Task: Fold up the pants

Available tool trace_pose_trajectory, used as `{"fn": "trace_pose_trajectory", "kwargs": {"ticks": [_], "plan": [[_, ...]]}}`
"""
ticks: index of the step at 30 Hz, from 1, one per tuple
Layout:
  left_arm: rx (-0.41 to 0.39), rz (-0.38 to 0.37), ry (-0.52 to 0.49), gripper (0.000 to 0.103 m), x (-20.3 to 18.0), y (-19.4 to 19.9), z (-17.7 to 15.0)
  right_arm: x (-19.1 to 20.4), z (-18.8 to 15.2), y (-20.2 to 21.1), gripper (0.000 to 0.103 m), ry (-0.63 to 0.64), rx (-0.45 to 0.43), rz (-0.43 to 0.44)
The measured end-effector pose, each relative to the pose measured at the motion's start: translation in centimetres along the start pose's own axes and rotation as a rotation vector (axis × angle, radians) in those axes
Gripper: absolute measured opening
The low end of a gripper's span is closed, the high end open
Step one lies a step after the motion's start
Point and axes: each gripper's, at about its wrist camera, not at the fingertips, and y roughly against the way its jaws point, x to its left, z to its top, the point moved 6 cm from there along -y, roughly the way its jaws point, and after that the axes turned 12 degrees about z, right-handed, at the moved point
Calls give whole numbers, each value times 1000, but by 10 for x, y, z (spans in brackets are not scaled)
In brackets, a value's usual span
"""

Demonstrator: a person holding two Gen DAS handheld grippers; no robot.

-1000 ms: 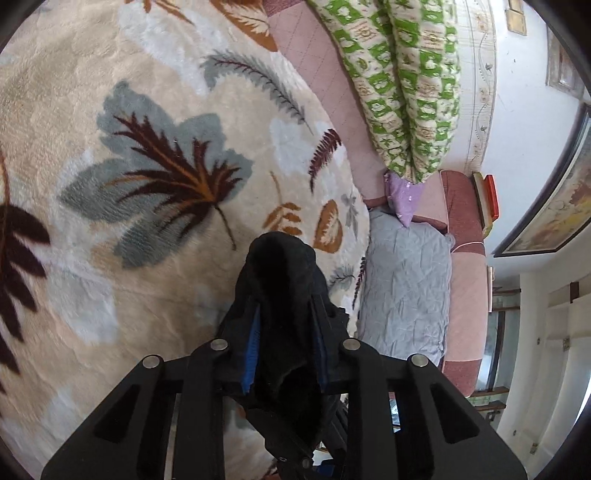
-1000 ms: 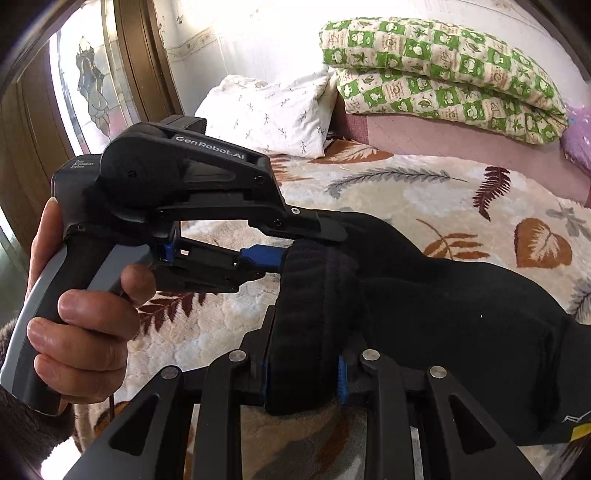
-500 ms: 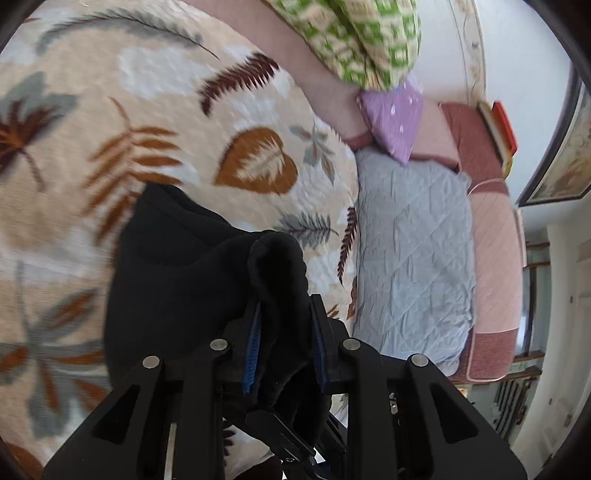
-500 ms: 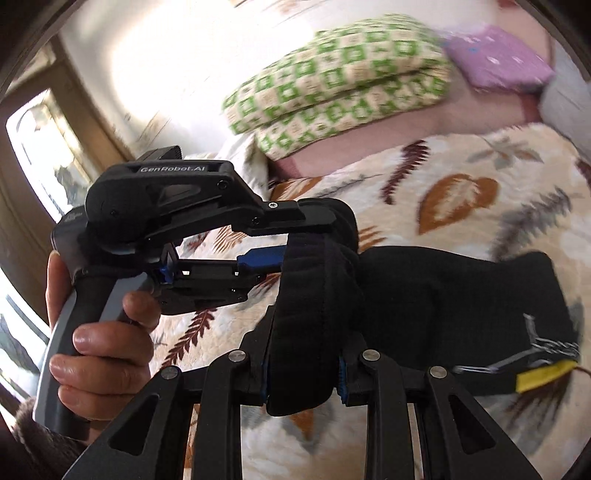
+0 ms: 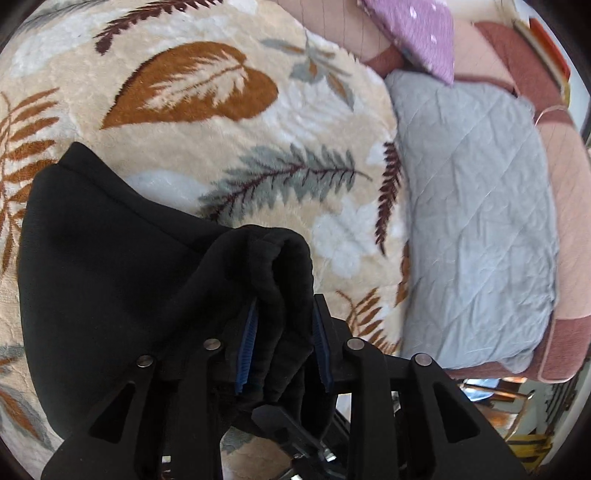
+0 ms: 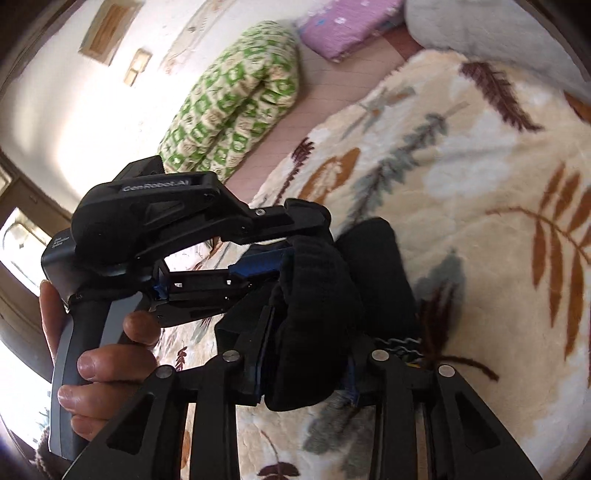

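The black pants (image 5: 110, 280) look soft, thick and limp, light enough to drape from any pinch, so the bunched hem or waistband edge is the sensible place to hold. They trail across the leaf-patterned blanket (image 5: 207, 85) on the bed. The left claw (image 5: 284, 354) pinches a thick roll of them; its jaws have just been easing apart. The right claw (image 6: 306, 365), angled down beside it, also clasps a wad while loosening.

Bed covered by a cream leaf-print plush blanket (image 5: 207, 92), grey quilted pad (image 5: 476, 221) beside it. Green-checked folded quilt (image 6: 236, 92) and purple pillow (image 6: 343, 26) near a white wall (image 6: 74, 96). Bright daylight.
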Motion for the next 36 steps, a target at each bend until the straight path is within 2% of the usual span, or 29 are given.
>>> {"fn": "trace_pose_trajectory", "kwargs": {"ticks": [3,7,11,13,14,16,20,22,26,29,30,33,36], "plan": [[21,-23,5,30,0,8,0,-14,-1,7,40,-63,-1,46],[43,-47,-6,30,2,29,-2,-18,2,26,52,-114,-29,103],[-17,-84,-8,31,16,67,-5,-15,15,57,58,-124,-112,118],[-61,-81,-6,45,31,85,-6,-9,24,69,60,-84,-146,89],[-97,-68,6,55,45,95,-9,-3,30,74,60,-52,-150,73],[-129,-67,34,58,64,101,-13,9,37,71,60,-12,-135,72],[-82,-128,56,58,79,92,-33,34,39,37,60,83,-28,62],[-65,-128,40,58,77,85,-42,38,31,17,60,105,37,45],[-22,-175,54,58,72,73,-54,37,16,5,60,85,77,51],[-8,-207,52,58,66,73,-56,29,8,-3,55,76,120,21],[-11,-216,53,58,64,75,-58,27,7,-5,49,82,130,4],[-42,-238,52,58,61,82,-72,21,8,-12,42,98,149,-42],[-59,-231,50,58,59,77,-91,20,16,-4,44,47,160,-17]]}}
